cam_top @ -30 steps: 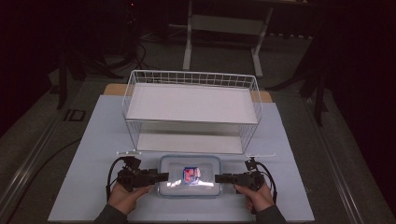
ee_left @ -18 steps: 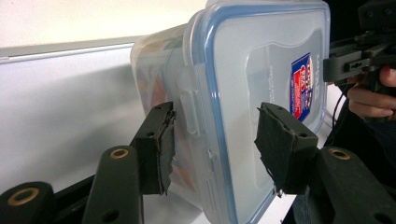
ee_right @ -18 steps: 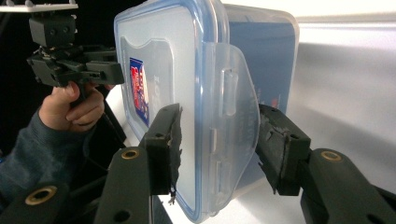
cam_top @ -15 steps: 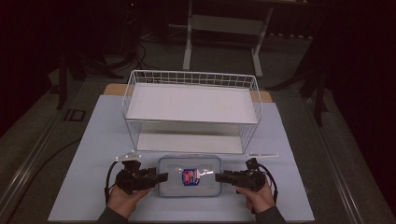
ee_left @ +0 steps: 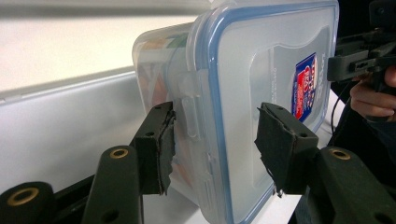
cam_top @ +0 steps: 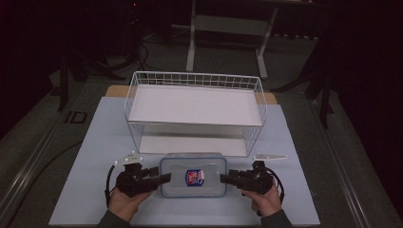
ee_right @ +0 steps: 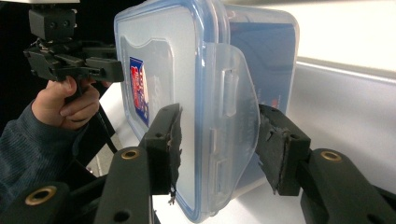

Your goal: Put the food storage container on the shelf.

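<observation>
A clear plastic container (cam_top: 192, 175) with a blue-rimmed lid and a red-and-blue label sits level between my two grippers near the table's front edge. My left gripper (cam_top: 164, 178) is shut on its left end. In the left gripper view, one pad presses the container's (ee_left: 261, 70) base and the other its lid, astride a side latch. My right gripper (cam_top: 223, 178) is shut on the right end. In the right gripper view, its pads clamp the lid and base of the container (ee_right: 168, 60), where a latch flap stands loose.
A white wire basket (cam_top: 195, 76) with a white flat panel across it stands just behind the container. A pale mat (cam_top: 95, 142) covers the table. Dark floor and a metal stand lie beyond the far edge.
The container has come up a little between the two grippers, and the bright glare on its lid has gone. Both hands keep their hold.
</observation>
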The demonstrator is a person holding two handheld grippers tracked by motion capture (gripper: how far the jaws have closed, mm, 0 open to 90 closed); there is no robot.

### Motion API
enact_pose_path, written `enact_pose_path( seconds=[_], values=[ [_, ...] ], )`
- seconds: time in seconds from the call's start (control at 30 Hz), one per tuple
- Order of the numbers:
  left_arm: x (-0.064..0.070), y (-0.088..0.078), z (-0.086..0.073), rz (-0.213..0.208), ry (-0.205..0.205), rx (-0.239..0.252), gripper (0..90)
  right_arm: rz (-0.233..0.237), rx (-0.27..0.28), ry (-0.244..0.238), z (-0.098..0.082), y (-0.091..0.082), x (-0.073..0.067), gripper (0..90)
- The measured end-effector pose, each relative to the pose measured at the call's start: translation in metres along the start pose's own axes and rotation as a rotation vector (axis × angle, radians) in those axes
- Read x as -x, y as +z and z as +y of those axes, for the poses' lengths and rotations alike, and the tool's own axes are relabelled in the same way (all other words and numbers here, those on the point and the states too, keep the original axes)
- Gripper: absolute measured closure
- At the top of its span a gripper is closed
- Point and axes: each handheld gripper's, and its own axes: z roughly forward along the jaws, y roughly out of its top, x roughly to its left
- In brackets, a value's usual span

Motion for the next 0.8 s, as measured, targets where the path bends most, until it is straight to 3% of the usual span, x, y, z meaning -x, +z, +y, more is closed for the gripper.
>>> enact_pose_path(
  seconds=[0.2,0.8],
  values=[
    [0.003,-0.005,0.005,0.010,0.033,0.016,47.4,-0.002,0.027,-0.041,0.004,-0.003,-0.005,51.9],
    [0.013,-0.016,0.019,0.027,0.089,0.059,47.4,0.003,0.075,-0.102,0.014,-0.010,-0.015,51.9]
  ],
)
